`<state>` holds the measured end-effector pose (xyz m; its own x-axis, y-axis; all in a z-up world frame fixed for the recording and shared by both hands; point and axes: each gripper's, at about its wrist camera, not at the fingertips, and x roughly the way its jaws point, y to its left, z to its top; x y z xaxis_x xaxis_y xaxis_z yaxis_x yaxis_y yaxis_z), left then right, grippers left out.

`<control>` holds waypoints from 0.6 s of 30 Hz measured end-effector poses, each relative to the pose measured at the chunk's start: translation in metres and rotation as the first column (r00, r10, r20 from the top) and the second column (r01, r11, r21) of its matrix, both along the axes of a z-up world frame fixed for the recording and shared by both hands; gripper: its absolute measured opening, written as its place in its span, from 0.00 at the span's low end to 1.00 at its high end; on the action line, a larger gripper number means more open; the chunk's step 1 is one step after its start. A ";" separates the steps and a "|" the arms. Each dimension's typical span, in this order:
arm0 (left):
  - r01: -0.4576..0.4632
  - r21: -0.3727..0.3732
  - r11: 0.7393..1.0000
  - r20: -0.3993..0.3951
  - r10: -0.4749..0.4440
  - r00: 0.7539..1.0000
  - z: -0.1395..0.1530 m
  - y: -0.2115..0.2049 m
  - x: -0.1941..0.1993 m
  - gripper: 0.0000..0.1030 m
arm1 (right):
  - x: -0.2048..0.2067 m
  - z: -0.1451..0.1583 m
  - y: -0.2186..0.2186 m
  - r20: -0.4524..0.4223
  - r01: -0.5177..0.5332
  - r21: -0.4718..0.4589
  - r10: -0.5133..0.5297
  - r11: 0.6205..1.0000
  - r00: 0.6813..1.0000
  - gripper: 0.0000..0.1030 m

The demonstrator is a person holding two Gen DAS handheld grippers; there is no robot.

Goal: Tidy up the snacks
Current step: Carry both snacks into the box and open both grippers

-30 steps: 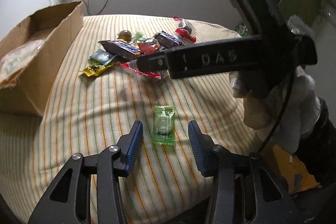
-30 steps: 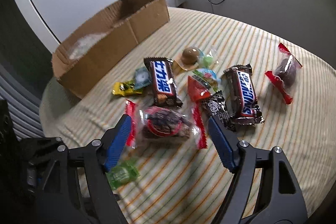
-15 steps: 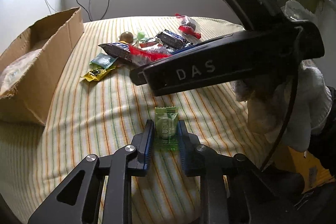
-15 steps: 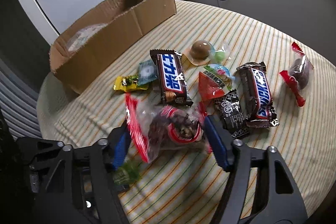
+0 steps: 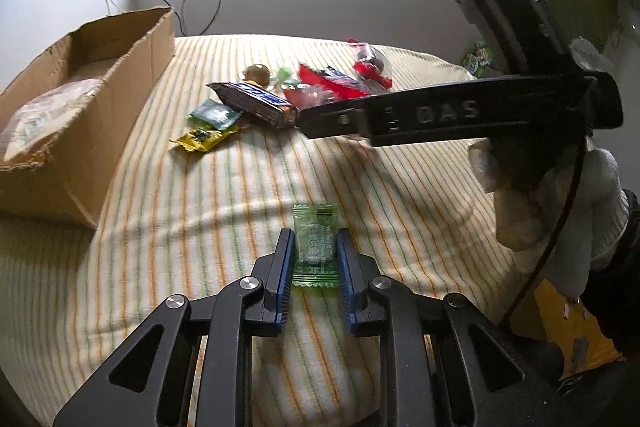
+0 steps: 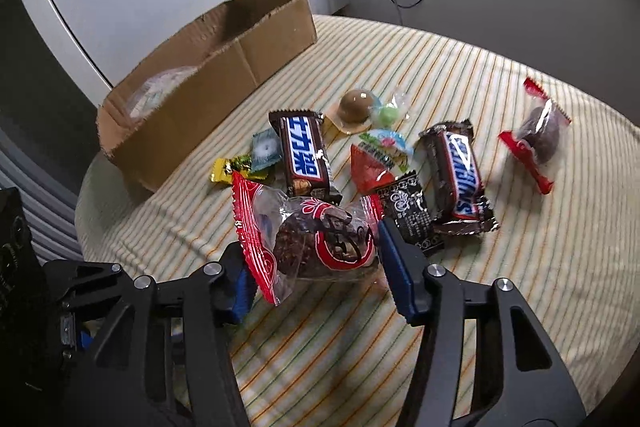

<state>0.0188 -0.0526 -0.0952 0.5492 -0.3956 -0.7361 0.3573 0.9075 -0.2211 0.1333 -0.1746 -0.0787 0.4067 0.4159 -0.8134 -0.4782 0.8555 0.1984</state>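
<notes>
— Left tongs (image 5: 315, 251)?
— Clamped on the green candy (image 5: 315, 245), low over the striped table (image 5: 200, 219).
— Right tongs (image 6: 316, 247)?
— Gripping the red-edged chocolate pack (image 6: 316, 233) — raised, near the Snickers bars (image 6: 306, 155) and cardboard box (image 6: 212, 95).

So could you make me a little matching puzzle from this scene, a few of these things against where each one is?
Things:
1. green candy
2. red-edged clear snack bag
3. pale packet
4. yellow candy

Places:
A. inside the cardboard box
B. between the left gripper fingers
C. on the striped cloth near the box
D. between the right gripper fingers

Pairs: 1-B, 2-D, 3-A, 4-C
</notes>
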 end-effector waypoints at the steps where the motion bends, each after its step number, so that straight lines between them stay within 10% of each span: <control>1: -0.004 -0.005 1.000 0.002 0.004 1.000 0.001 0.002 0.000 0.19 | -0.001 0.003 0.000 0.006 -0.001 0.001 0.001 1.000 1.000 0.55; 18: -0.155 -0.041 0.987 0.112 0.159 0.981 0.040 0.067 0.017 0.19 | 0.009 0.042 0.045 0.084 -0.069 0.014 0.068 0.997 0.994 0.55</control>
<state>0.0362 0.0142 -0.0550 0.6862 -0.3196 -0.6534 0.2354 0.9475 -0.2163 0.1428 -0.1299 -0.0363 0.4431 0.4585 -0.7703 -0.5512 0.8170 0.1692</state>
